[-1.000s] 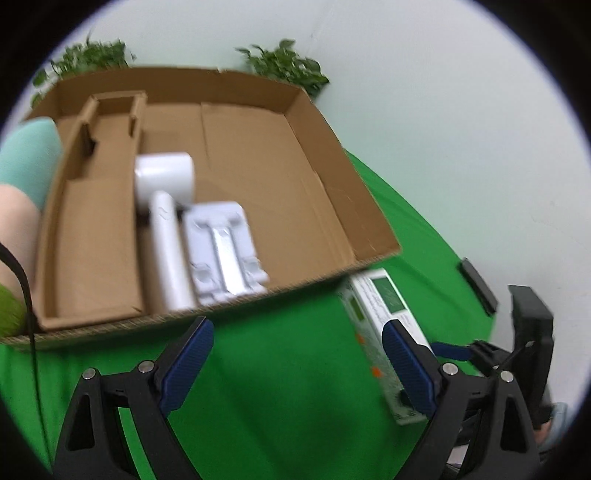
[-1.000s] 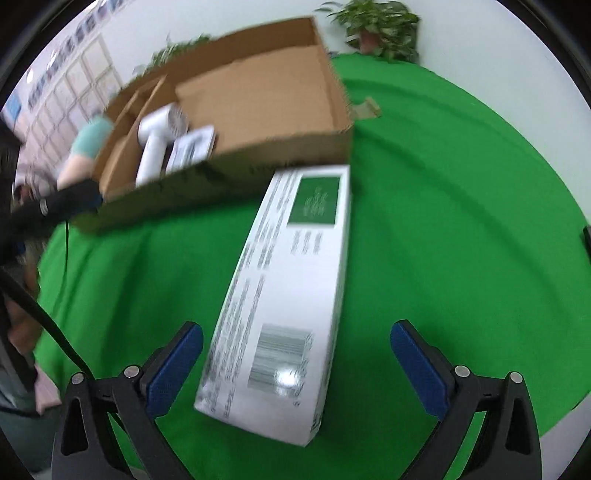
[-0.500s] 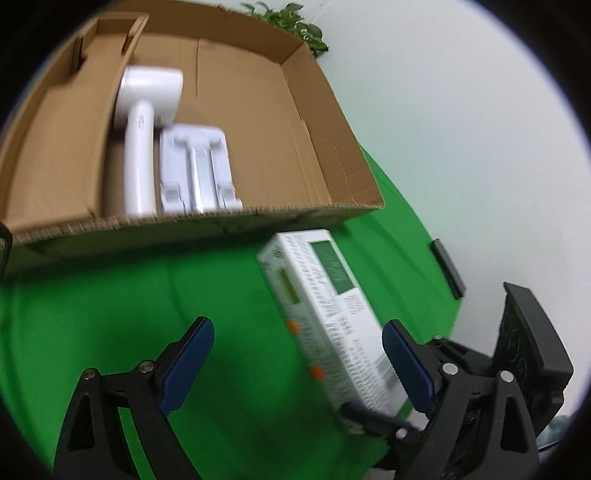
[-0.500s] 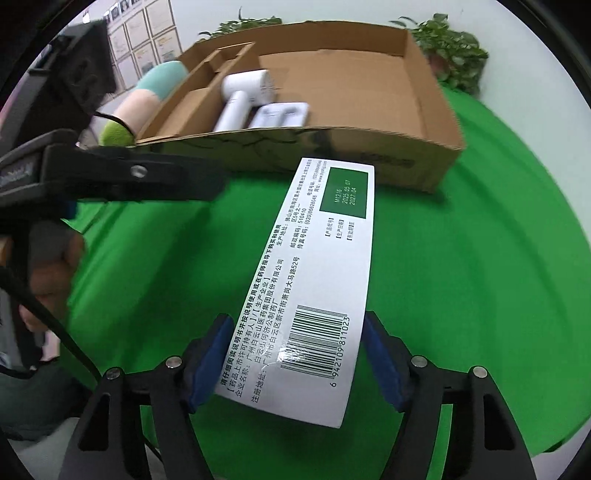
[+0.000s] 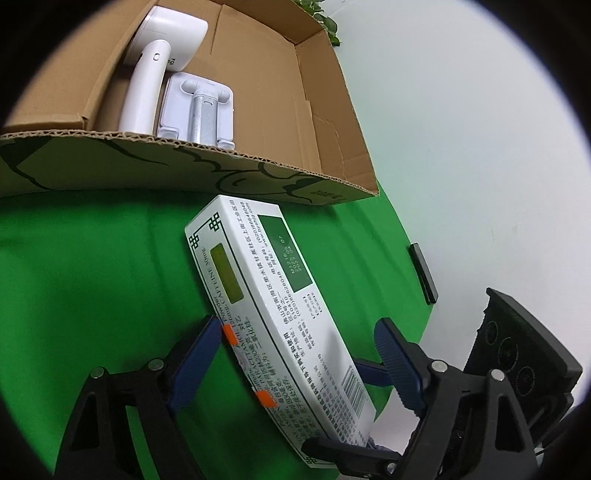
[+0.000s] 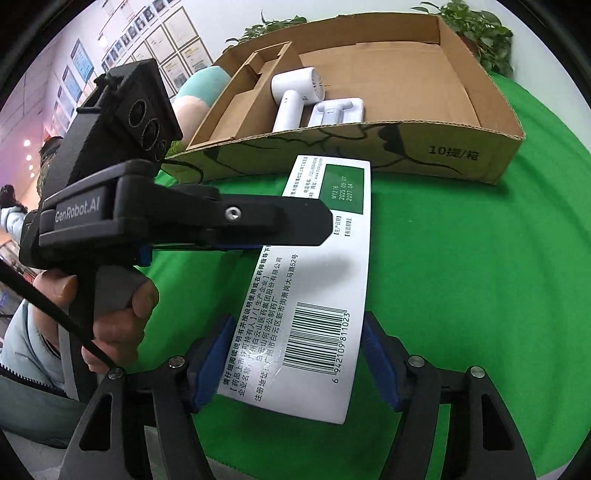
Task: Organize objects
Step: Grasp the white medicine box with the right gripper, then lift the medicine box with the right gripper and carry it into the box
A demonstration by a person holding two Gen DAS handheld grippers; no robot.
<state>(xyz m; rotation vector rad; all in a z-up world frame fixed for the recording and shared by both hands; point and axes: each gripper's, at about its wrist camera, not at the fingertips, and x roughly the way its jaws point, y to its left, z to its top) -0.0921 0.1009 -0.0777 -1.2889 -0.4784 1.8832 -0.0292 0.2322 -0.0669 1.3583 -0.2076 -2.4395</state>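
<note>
A long white medicine box (image 5: 273, 295) with a green panel and a barcode lies on the green cloth in front of the cardboard box (image 5: 258, 173). It also shows in the right wrist view (image 6: 314, 280). My right gripper (image 6: 295, 354) is shut on its barcode end. My left gripper (image 5: 295, 354) is open, its blue pads (image 5: 195, 362) on either side of the same box, the left pad at its side. The left gripper shows in the right wrist view (image 6: 258, 221), reaching across the box from the left.
The cardboard box (image 6: 443, 155) holds a white hair dryer (image 6: 295, 99) and a white stand (image 6: 336, 110), with cardboard dividers at its left. A black bar (image 5: 423, 273) lies at the cloth's right edge. Potted plants (image 6: 480, 33) stand behind.
The right gripper has closed on the medicine box's barcode end. The left gripper has moved right and in, so the box now lies between its open pads.
</note>
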